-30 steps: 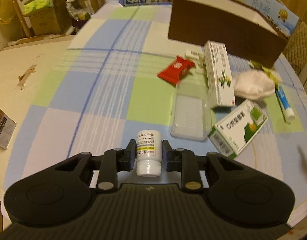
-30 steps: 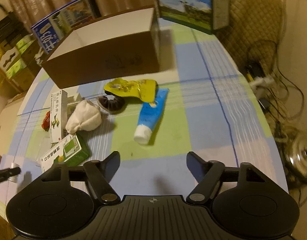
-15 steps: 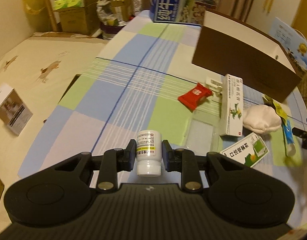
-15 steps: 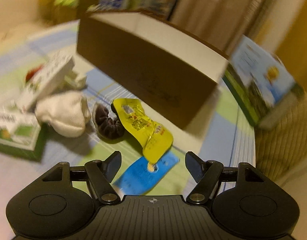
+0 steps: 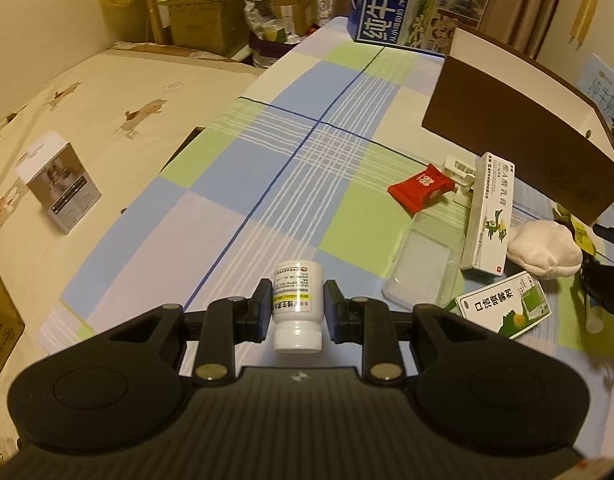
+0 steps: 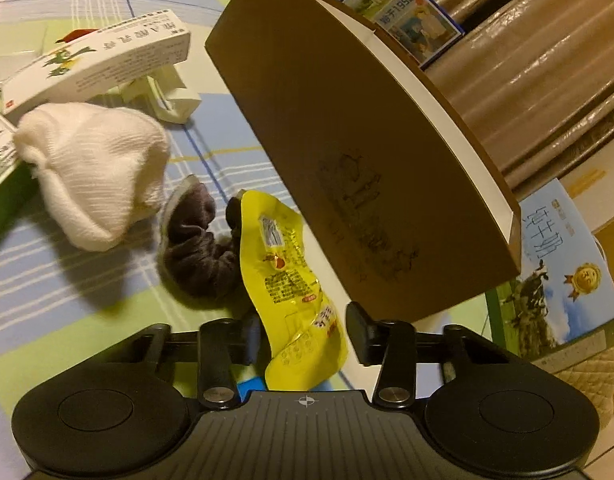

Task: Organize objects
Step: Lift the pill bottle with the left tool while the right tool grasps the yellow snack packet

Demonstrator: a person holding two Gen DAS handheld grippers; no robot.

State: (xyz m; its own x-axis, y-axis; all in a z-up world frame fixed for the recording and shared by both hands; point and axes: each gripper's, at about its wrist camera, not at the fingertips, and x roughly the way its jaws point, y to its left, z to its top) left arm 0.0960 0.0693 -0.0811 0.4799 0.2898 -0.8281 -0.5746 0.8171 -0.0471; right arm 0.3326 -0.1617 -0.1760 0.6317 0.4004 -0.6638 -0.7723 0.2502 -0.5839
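My left gripper (image 5: 298, 304) is shut on a small white medicine bottle (image 5: 297, 304), held cap toward the camera above the checked tablecloth (image 5: 299, 152). My right gripper (image 6: 303, 340) is open, its fingers on either side of the lower end of a yellow snack pouch (image 6: 291, 288) that lies on the table beside a dark rolled sock (image 6: 199, 248). A white rolled sock (image 6: 95, 168) lies to the left. The brown open box (image 6: 347, 132) stands just behind the pouch; it also shows in the left wrist view (image 5: 519, 132).
A long white medicine carton (image 5: 489, 216), a green-white carton (image 5: 507, 310), a red packet (image 5: 421, 186) and a clear plastic tray (image 5: 425, 264) lie right of the bottle. Milk cartons (image 5: 415, 4) stand at the far edge. A bed (image 5: 67, 128) lies left.
My right gripper has moved in low toward the yellow pouch, which now lies between its fingers. My left gripper has lifted and pulled back with the bottle held.
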